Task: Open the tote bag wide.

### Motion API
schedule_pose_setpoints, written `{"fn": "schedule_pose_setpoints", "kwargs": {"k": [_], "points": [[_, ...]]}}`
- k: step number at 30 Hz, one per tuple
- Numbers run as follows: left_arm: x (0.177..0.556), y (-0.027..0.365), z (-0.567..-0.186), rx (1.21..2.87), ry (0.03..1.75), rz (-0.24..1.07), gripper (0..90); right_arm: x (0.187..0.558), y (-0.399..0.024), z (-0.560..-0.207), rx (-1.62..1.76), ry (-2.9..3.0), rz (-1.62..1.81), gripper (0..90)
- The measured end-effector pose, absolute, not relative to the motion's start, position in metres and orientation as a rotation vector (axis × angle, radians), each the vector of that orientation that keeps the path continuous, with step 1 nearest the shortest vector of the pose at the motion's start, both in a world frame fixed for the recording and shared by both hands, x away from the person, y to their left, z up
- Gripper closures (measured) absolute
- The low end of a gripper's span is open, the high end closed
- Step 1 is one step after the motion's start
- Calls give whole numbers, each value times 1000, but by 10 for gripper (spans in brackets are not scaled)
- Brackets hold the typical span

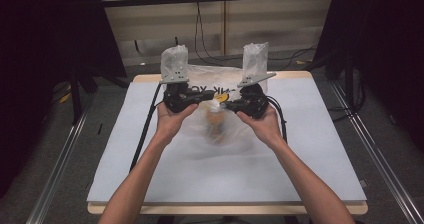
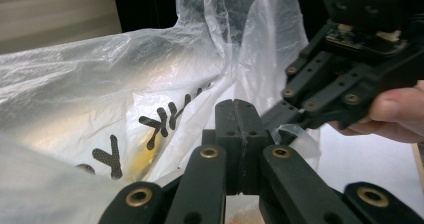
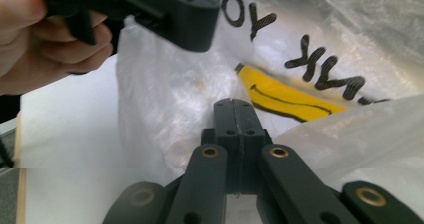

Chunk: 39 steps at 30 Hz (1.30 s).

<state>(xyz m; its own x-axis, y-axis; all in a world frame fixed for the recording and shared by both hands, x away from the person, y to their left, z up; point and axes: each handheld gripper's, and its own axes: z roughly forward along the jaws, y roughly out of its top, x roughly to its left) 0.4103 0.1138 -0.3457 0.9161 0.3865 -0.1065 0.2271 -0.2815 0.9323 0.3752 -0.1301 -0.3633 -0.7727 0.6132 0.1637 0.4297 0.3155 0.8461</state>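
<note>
White table (image 1: 310,159), plastic bag (image 1: 220,119) between left hand-held gripper (image 1: 212,95), right hand-held gripper (image 1: 223,104)

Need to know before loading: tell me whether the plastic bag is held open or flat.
Held open: the plastic bag billows between the left gripper and right gripper, each shut by its film.

Left gripper (image 2: 239,115) fingers pressed together (black), clear printed plastic bag (image 2: 100,99) behind, right gripper (image 2: 350,79) beside.

Plastic bag (image 1: 220,109) blocks table (image 1: 310,149) center btwn grippers; near edge & both sides free.
</note>
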Motion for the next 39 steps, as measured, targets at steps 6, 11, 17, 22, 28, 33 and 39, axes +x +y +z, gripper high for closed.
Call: {"fn": "schedule_pose_setpoints", "kwargs": {"k": [6,11,17,22,28,33,39], "points": [[411,110,-345,1903,455,174,900,363,-125,-369,904,2442,1464,900],[419,122,-363,1929,538,200,900,362,-121,-379,892,2464,1457,900],[426,125,-386,2012,575,180,900,368,-130,-386,936,2448,1474,900],[429,127,-411,2077,605,166,900,372,-144,-399,979,2426,1522,900],[426,124,-427,2097,601,136,900,376,-155,-412,1047,2408,1503,900],[423,129,-444,2152,620,124,900,381,-166,-429,1125,2405,1441,900],[421,134,-458,2224,638,120,900,387,-173,-455,1211,2442,1356,900]]}}
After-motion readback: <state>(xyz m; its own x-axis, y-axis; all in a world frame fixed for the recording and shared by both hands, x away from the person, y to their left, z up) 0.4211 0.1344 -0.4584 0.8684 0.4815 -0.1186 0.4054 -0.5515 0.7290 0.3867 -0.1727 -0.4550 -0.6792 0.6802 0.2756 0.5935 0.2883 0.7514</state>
